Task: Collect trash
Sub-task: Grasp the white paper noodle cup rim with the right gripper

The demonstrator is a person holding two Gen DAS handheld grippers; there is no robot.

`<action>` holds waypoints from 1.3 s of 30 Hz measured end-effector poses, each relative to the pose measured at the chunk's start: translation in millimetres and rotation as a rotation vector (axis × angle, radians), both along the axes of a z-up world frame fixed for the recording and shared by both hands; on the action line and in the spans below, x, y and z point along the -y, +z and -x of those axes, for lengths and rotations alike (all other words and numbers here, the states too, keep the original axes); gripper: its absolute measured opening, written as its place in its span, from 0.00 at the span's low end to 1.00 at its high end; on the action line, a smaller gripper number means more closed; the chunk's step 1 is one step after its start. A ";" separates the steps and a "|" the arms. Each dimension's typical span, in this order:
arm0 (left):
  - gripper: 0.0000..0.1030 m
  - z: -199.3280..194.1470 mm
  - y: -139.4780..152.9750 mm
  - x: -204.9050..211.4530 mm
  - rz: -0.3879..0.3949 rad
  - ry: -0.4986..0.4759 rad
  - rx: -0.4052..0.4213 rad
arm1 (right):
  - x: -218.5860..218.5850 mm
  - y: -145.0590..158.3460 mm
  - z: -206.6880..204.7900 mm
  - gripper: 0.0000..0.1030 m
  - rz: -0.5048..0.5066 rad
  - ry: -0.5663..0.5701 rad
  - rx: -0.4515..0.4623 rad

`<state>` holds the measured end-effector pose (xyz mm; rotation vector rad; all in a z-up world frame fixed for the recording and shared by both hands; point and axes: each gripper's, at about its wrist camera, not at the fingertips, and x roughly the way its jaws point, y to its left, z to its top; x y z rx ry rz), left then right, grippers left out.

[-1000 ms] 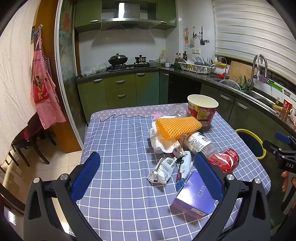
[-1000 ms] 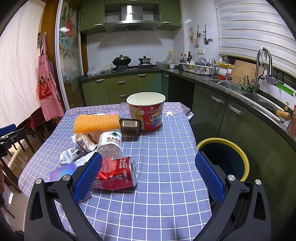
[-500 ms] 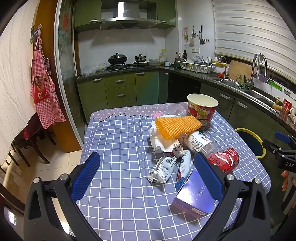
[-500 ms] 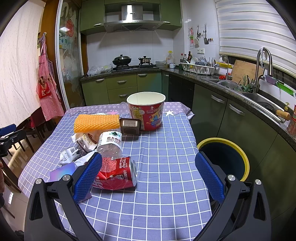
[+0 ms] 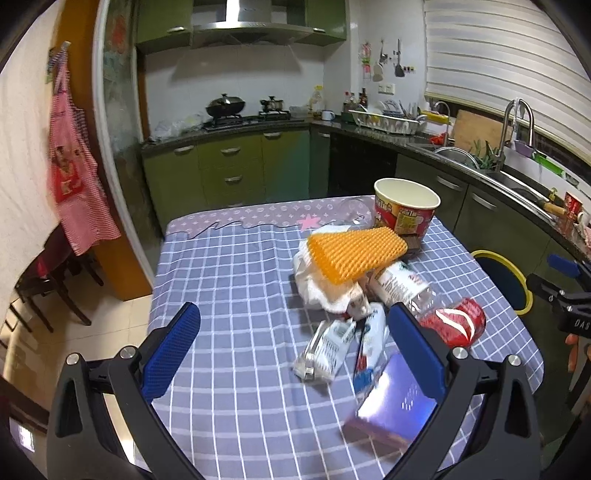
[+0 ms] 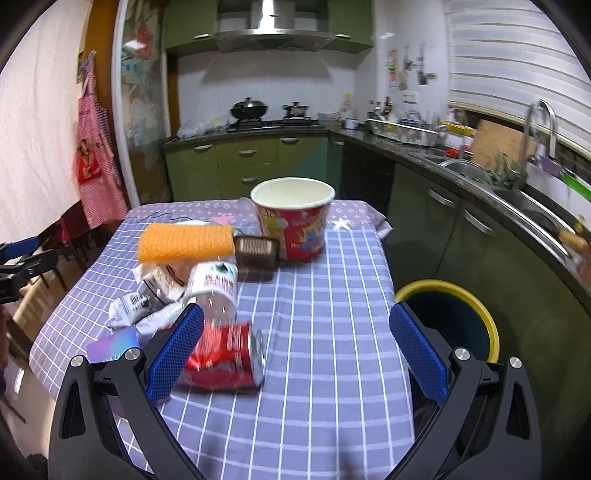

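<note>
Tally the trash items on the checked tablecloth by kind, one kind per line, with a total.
Paper noodle cup: 1
Orange foam net: 1
Clear plastic bottle: 1
Crushed red can: 1
Small brown tray: 1
Purple box: 1
Crumpled wrappers and packets: at least 3, overlapping, so the exact count is unclear
Total: at least 9

Small kitchen, green cabinets along the back wall under a steel range hood. Stove with two pots sits below the hood. Sink and tall faucet right of the stove, white blinds above. Pink checked apron hangs far left; beige tile floor below it.
</note>
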<state>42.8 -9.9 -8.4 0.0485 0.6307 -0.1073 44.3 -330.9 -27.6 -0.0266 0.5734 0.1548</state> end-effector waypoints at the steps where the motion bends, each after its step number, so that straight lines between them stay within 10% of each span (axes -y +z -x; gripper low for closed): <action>1: 0.94 -10.8 1.9 -1.7 0.006 -0.010 -0.007 | 2.4 6.5 -9.6 0.96 -0.002 0.017 -0.007; 12: 0.94 -142.7 -9.1 -24.2 -0.010 0.070 0.002 | 25.6 49.7 -245.9 0.95 0.019 0.040 -0.350; 17: 0.94 -173.8 -31.3 -27.1 0.006 0.077 -0.029 | 44.7 14.6 -337.5 0.70 -0.047 -0.032 -0.565; 34: 0.94 -180.6 -52.4 -21.6 -0.017 0.026 -0.079 | 24.4 -43.4 -369.8 0.10 0.009 -0.036 -0.801; 39: 0.94 -176.8 -48.1 -25.0 0.000 0.021 -0.065 | 34.1 -45.5 -371.0 0.06 -0.033 -0.048 -0.790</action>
